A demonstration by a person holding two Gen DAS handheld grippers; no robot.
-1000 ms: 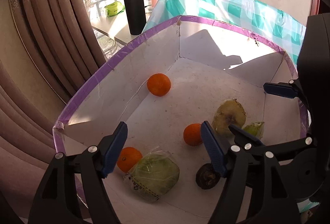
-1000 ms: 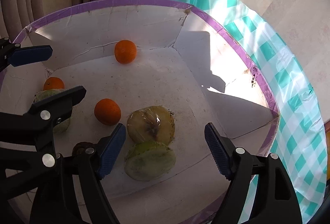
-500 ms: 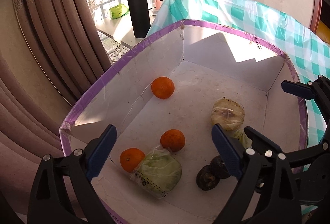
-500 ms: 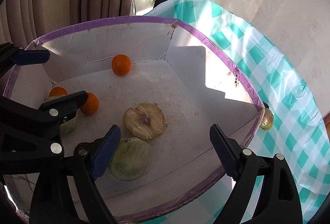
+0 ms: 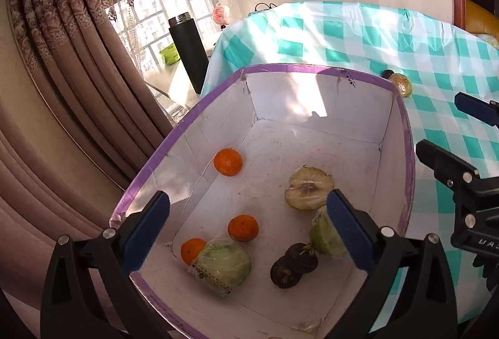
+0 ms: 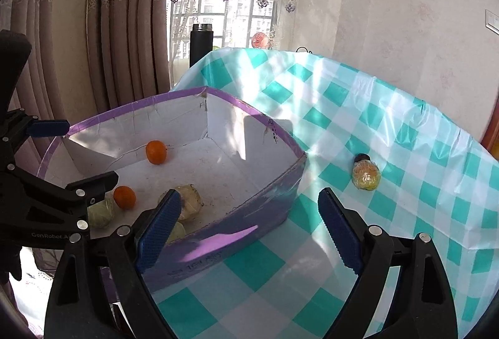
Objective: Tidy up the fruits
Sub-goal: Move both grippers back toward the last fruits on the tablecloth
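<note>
Both grippers have risen up and back out of the box since a second ago. The left gripper (image 5: 246,233) hangs above the near end of the purple-rimmed box (image 5: 312,68), jaws wide apart and empty. The right gripper (image 6: 248,230) has swung out over the checked tablecloth (image 6: 405,198) beside the box, jaws also spread and holding nothing.

Inside the box lie three oranges: one (image 5: 228,162) near the left wall, one (image 5: 243,228) in the middle, one (image 5: 191,250) touching a wrapped green fruit (image 5: 224,265). Two dark round fruits (image 5: 293,265) sit beside another wrapped green fruit (image 5: 324,237), with a wrapped pale half (image 5: 307,192) farther back.

A wrapped yellow-orange fruit (image 6: 366,176) rests on the cloth, outside the box, right of its far corner. A black flask (image 5: 188,52) stands by the window.
</note>
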